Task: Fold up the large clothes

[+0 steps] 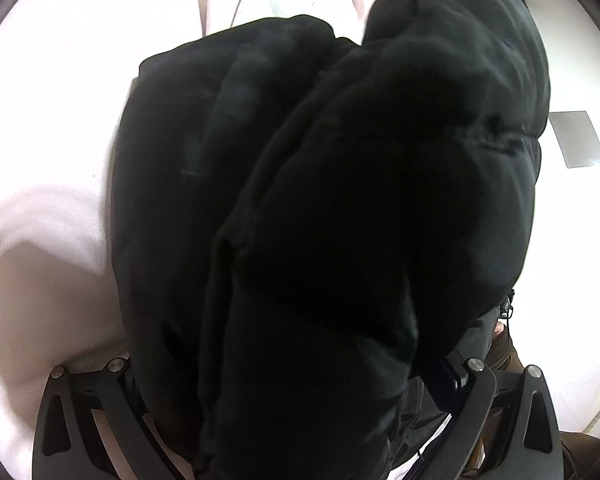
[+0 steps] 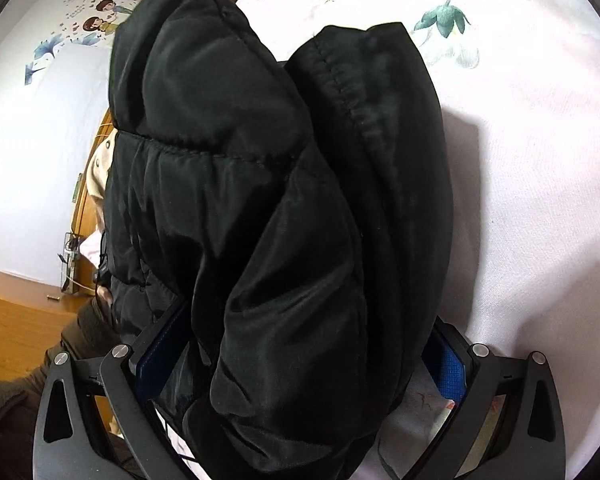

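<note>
Gripping bunched black puffer jacket [image 1: 340,208] mid-fold: left gripper [image 1: 296,404] and right gripper [image 2: 300,364] both clamping thick padding, centre frame. Next, probably lowering fold onto floral bedsheet [image 2: 520,128], releasing evenly.

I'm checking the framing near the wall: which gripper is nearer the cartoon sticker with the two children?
Right. The right gripper, clamped on the black puffer jacket, has the cartoon sticker up-left in its view. The left gripper, also on the jacket, doesn't show it.
</note>
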Available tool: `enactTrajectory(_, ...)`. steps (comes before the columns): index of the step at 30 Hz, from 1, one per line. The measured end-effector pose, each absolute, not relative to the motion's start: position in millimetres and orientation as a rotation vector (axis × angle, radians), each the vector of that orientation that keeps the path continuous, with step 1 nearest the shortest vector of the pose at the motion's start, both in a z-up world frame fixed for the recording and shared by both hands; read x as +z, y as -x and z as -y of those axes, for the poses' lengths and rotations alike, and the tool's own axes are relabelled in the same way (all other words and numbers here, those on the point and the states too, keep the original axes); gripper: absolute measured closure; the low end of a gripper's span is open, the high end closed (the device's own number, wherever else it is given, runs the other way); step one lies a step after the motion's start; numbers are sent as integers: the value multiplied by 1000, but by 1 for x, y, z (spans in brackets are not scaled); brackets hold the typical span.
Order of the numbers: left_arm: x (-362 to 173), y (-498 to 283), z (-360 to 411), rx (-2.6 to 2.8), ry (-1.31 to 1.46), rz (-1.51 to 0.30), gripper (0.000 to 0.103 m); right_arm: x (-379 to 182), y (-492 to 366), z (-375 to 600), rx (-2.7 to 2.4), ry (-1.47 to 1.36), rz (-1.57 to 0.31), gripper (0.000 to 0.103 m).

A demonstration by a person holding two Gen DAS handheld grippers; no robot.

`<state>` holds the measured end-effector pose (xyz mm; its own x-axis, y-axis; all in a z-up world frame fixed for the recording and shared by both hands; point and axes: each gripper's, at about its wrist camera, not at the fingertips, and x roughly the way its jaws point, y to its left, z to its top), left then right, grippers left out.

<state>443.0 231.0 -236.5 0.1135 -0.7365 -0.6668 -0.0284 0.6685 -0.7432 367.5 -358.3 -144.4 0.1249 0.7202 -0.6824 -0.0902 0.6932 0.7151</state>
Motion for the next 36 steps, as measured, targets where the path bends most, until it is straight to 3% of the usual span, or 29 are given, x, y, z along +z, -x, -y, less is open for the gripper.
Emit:
enactTrajectory(6, -233, -444, -217, -544, 671, -1412, 0, -143, -372, 359, 632, -591, -1346, 20)
enactTrajectory(8, -231, -443, -215, -523, 658, -1415, 0, -142, -371, 356, 620, -582, -1341, 22)
enactTrajectory(16, -219, -441, -206, -459, 636, -1417, 24, -126, -364, 338, 569, -504, -1318, 36)
enactTrajectory(36, -164, -429, -156, -253, 488, -1367, 56, -87, -340, 250, 369, -276, -1238, 63)
